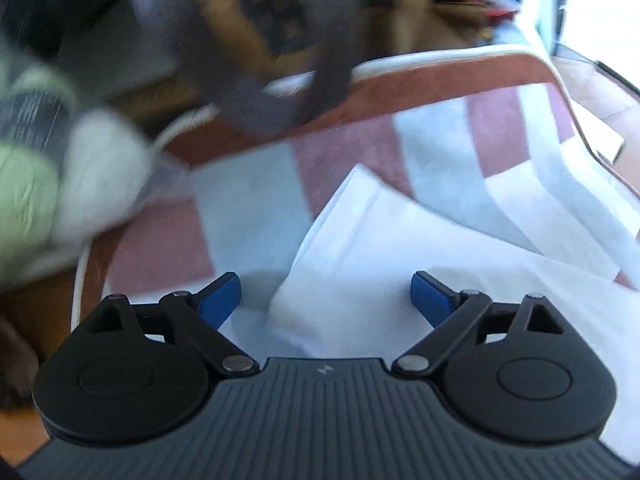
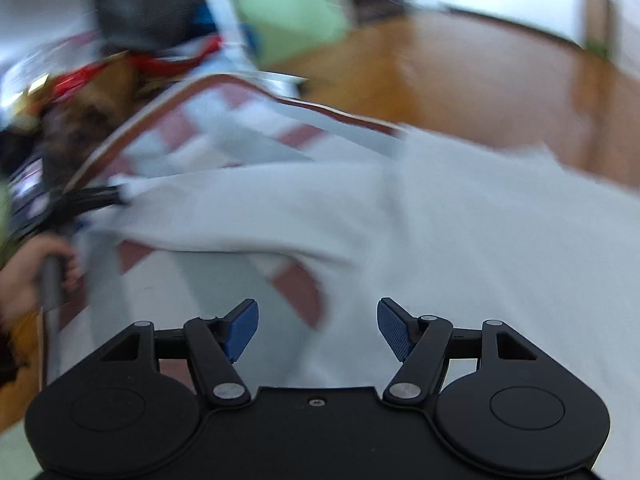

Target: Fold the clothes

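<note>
White cloth (image 1: 420, 248) lies rumpled across a checked red-and-pale mat (image 1: 256, 208), reaching its right side. Left tool (image 1: 326, 300) hovers over a near fold, blue pads wide apart, gripping nothing; right tool (image 2: 318, 330) likewise gapes empty above the cloth.

Left gripper (image 1: 326, 300): jaws stand wide apart, blue pads (image 1: 220, 300) clear of any contact, nothing clamped between them; tool angled downward. Right gripper (image 2: 318, 330): jaws likewise parted, ribbed blue pads (image 2: 394, 332) bare, nothing gripped; also pitched downward. In the right wrist view a hand (image 2: 28, 276) wraps the left tool's grey handle at the frame's left edge.
</note>
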`<state>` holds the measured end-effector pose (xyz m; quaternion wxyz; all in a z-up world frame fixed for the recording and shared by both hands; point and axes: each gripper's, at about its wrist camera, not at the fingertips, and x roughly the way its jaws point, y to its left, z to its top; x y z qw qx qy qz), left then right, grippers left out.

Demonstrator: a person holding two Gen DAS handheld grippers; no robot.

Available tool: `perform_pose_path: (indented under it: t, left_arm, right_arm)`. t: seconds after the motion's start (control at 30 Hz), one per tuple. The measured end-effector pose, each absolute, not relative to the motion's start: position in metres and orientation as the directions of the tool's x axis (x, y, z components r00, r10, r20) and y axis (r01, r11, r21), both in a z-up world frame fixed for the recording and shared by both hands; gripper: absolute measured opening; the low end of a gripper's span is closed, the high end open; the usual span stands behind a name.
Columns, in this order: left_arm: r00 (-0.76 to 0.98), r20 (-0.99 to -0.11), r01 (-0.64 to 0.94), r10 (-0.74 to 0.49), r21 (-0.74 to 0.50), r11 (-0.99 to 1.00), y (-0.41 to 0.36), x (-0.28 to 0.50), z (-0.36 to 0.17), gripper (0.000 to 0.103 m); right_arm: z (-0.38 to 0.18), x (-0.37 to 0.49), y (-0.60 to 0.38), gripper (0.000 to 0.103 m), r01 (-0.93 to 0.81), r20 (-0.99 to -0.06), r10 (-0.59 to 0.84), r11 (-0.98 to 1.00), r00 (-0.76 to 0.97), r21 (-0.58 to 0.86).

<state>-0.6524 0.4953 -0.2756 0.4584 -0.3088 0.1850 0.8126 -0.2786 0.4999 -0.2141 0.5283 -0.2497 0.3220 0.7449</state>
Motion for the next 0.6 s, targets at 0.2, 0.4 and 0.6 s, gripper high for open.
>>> perform_pose_path:
  t: [0.2,0.4,0.6]
  left_arm:
    - [-0.423,-0.576,-0.9,0.699,0.181,-0.396,0.507,-0.607,-0.247,0.007]
    - [-0.223,-0.427,-0.973,0.876,0.157,-0.171,0.49,-0.538,-0.17,0.007]
    - [0.215,-0.354,-0.973,0.91,-0.003,0.229,0.483,-0.432,-0.092,0.007]
  right_arm:
    - [-0.219,-0.29,0.505,0.071,-0.95,-0.718,0.624,-0.243,-0.308,0.197]
    - [-0.222,-0.253,0.479,0.071,-0.944,-0.702,0.634,-0.166,-0.325,0.287]
    - [-0.213,-0.215,0.44,0.071,-0.915,-0.638,0.678,-0.132,-0.364,0.382]
